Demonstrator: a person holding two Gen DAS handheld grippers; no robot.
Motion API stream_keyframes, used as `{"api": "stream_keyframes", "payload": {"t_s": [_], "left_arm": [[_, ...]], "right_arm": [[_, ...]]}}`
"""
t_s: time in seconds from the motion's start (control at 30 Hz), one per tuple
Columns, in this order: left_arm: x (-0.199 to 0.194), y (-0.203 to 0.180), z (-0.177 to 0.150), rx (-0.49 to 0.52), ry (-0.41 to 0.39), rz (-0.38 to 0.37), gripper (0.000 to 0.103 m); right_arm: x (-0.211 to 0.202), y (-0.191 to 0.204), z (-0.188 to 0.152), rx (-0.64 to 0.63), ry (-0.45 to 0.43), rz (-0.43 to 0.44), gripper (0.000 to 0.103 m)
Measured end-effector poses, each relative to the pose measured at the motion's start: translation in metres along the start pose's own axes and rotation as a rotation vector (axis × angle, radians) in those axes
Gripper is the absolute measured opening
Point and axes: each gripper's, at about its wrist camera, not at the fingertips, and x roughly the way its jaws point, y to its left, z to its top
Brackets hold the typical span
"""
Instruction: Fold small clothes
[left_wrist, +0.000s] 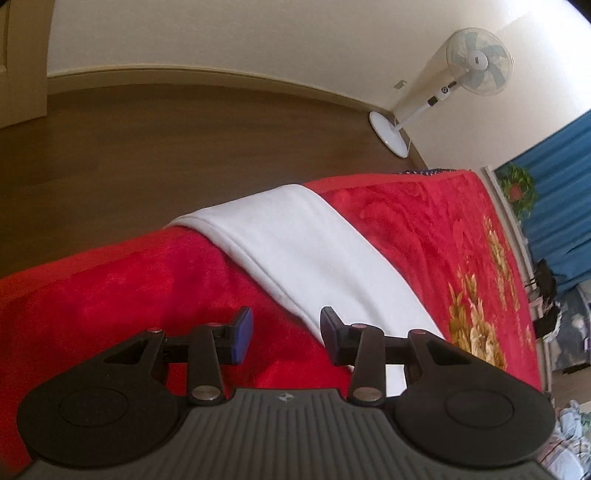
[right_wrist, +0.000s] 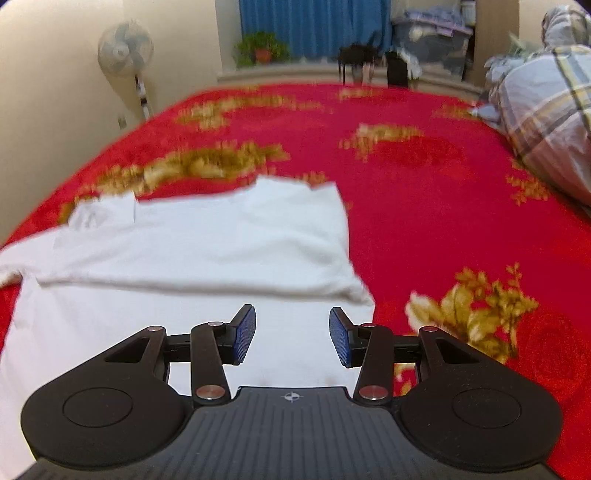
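Red blanket (right_wrist: 424, 192) under white shirt (right_wrist: 207, 240), partly folded; fingers apart.

light: soft, even daylight | left wrist: sharp | right wrist: motion-blurred, perhaps mid-move | edges: fisheye-bent

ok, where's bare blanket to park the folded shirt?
Free: red blanket right of the white shirt, up to the plaid bedding; also the strip beyond the shirt's collar. Crowded: left side, where the shirt reaches the bed edge. Both grippers, left and right, open.
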Motion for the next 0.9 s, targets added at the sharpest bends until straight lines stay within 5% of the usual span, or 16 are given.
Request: {"api": "stream_keyframes", "payload": {"t_s": [0.17,0.43,0.67,0.8,0.9], "left_arm": [[0.009,0.004,0.005,-0.032,-0.023,-0.008,0.045],[0.022,0.011,0.012,-0.092,-0.048,0.016,0.042],[0.025,0.013,0.015,-0.128,-0.082,0.067,0.018],[0.021,0.004,0.015,-0.081,-0.124,0.137,0.004],[0.01,-0.025,0.011,0.01,-0.193,0.197,0.004]], "right_arm": [[0.023,-0.008,-0.006,0.065,0.146,-0.051,0.046],[0.025,-0.002,-0.007,0.043,0.14,-0.028,0.046],[0.031,0.001,-0.004,0.027,0.144,-0.024,0.046],[0.032,0.005,-0.004,0.012,0.143,-0.023,0.046],[0.033,0.007,-0.003,0.0,0.136,-0.021,0.039]]}}
